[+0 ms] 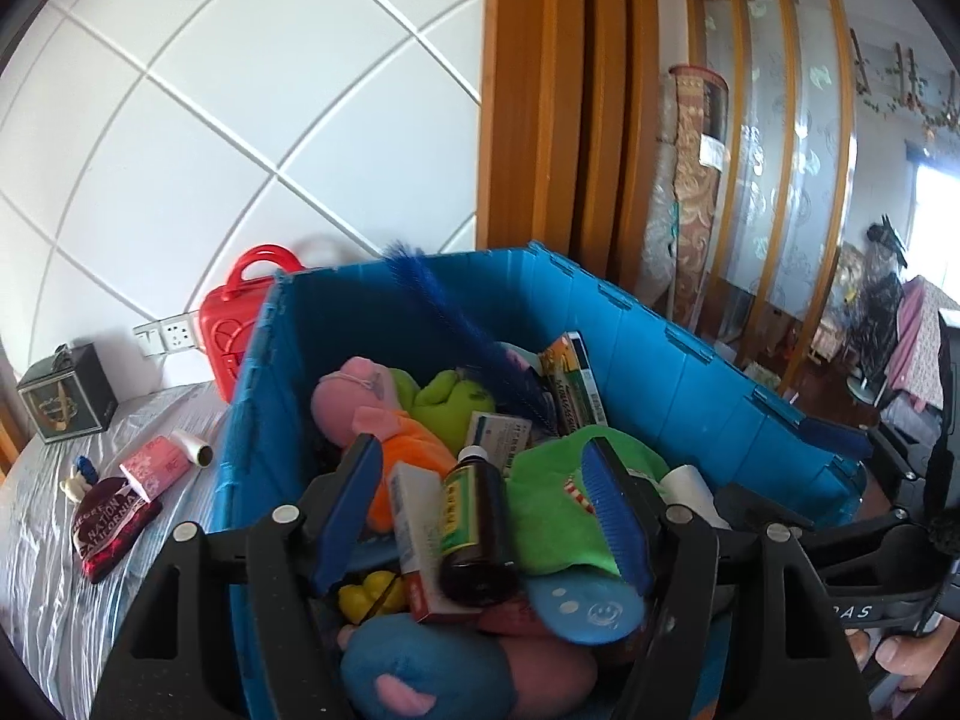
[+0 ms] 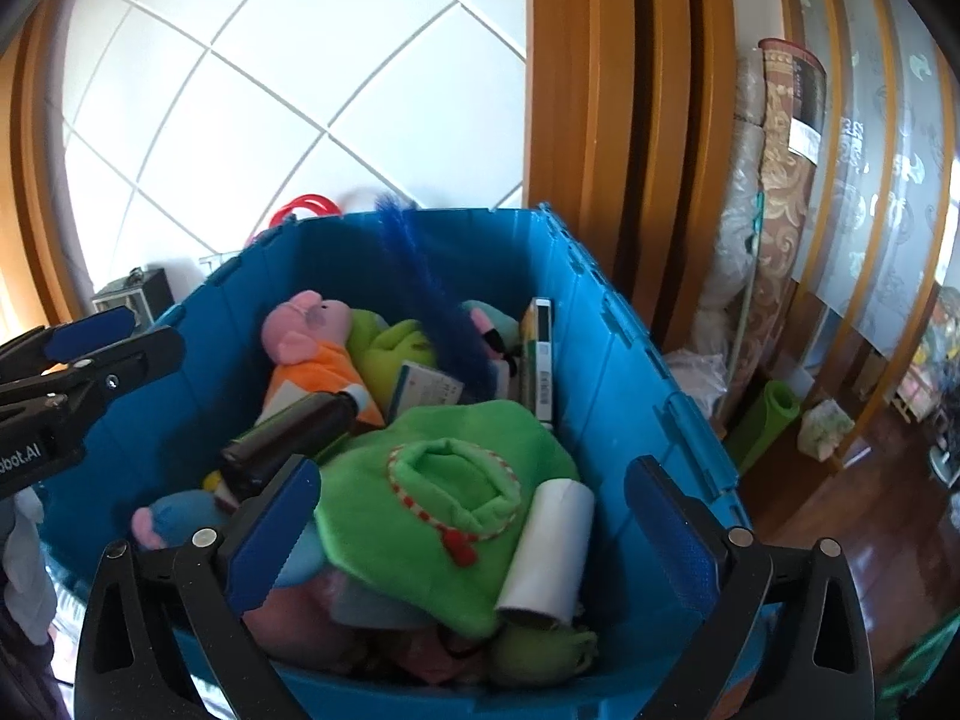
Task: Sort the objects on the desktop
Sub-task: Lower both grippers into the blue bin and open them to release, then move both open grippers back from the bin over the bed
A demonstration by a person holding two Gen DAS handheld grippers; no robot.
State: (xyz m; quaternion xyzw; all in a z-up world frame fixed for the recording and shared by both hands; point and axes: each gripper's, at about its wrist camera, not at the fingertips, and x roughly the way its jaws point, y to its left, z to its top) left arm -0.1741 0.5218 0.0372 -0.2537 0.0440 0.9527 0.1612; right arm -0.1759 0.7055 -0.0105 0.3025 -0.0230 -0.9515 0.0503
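A home room, shown by wooden door frames (image 2: pixel 600 120), rolled-up carpets (image 2: pixel 780 210), hardwood floor (image 2: pixel 840 528) and plush toys (image 2: pixel 312 336).

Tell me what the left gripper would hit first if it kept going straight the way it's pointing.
Most likely the dark brown bottle, which lies on top of the pile in the blue crate, right between the open fingers of the left gripper. Depth is hard to judge in this fisheye view.
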